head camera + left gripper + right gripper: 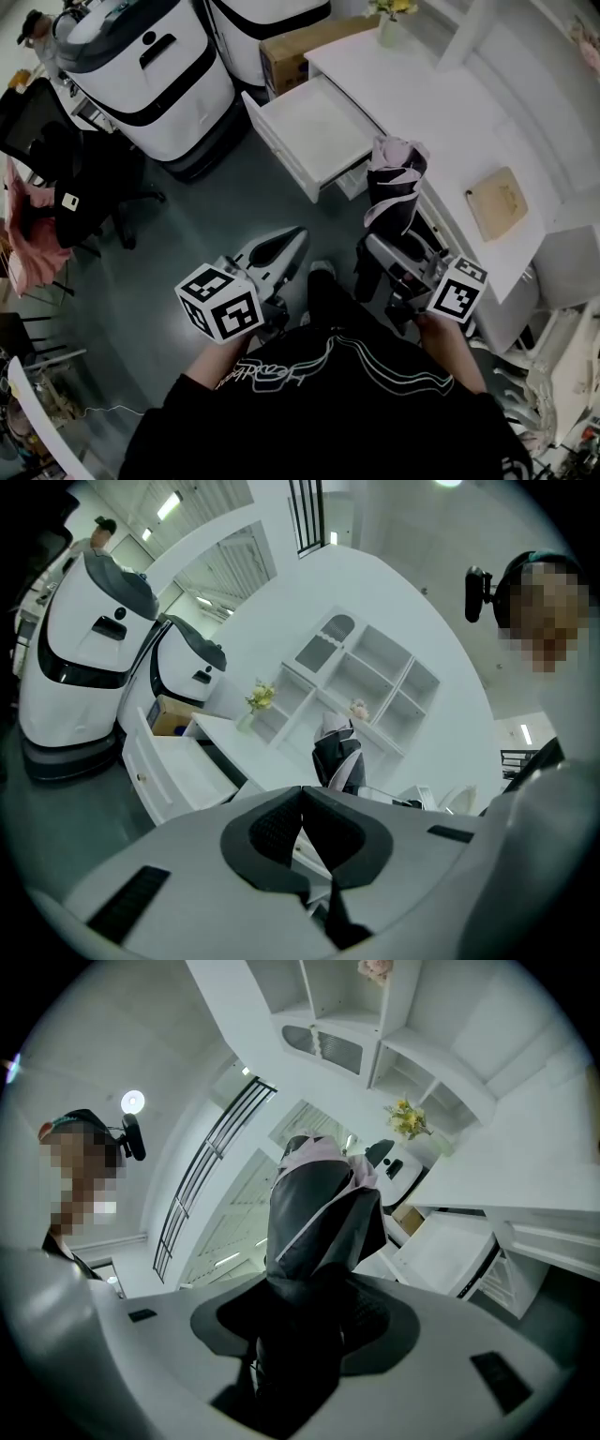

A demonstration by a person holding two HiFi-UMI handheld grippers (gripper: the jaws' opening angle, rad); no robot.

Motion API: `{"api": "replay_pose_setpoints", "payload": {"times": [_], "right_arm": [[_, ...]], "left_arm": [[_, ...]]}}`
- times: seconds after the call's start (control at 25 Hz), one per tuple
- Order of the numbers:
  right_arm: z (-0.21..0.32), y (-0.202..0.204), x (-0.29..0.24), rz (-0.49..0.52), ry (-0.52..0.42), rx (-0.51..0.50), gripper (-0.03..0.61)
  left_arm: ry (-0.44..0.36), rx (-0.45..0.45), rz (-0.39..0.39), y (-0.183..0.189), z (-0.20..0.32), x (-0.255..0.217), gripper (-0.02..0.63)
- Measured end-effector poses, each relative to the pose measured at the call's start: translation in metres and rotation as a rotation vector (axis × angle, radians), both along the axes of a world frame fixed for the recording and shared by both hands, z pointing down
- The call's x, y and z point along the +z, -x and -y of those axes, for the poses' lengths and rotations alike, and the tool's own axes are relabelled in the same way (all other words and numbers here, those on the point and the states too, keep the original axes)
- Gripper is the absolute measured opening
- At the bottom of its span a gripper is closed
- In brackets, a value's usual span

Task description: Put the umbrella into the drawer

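While the umbrella (394, 183) is clamped by the right gripper (386, 251) at centre right, long axis pointing up-frame, the open drawer (323, 131) is seen just upper-left of its tip, the left gripper (281, 246) being closed on nothing.

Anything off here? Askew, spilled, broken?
Nothing serious. The umbrella in the right tongs is only loosely folded, with its canopy flaring, so it might snag going in. The drawer stands open and looks empty. The left tongs are shut on nothing. No spill or damage visible.
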State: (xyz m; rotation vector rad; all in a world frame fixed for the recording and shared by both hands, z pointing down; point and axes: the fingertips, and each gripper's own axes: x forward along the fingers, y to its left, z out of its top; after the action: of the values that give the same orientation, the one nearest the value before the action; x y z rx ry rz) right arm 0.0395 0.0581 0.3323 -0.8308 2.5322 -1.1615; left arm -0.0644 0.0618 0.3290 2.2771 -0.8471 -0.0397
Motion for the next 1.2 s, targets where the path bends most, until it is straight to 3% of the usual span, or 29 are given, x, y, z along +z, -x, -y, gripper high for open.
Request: {"api": "replay_pose_setpoints", "payload": {"times": [0.56, 0.84, 1.2], "right_arm": [[0.206, -0.004, 0.014, -0.004, 0.019, -0.038, 0.225], [0.267, 0.009, 0.039, -0.089, 0.022, -0.053, 0.225], [0.327, 0.040, 0.090, -0.218, 0.109, -0.058, 0.225]], "left_arm": [[0.018, -0.054, 0.027, -0.010, 0.199, -0.003, 0.020], [0.016, -0.081, 0.036, 0.000, 0.250, 0.004, 0.020], [0.065, -0.070, 0.020, 0.026, 0.310, 0.025, 0.020]]}}
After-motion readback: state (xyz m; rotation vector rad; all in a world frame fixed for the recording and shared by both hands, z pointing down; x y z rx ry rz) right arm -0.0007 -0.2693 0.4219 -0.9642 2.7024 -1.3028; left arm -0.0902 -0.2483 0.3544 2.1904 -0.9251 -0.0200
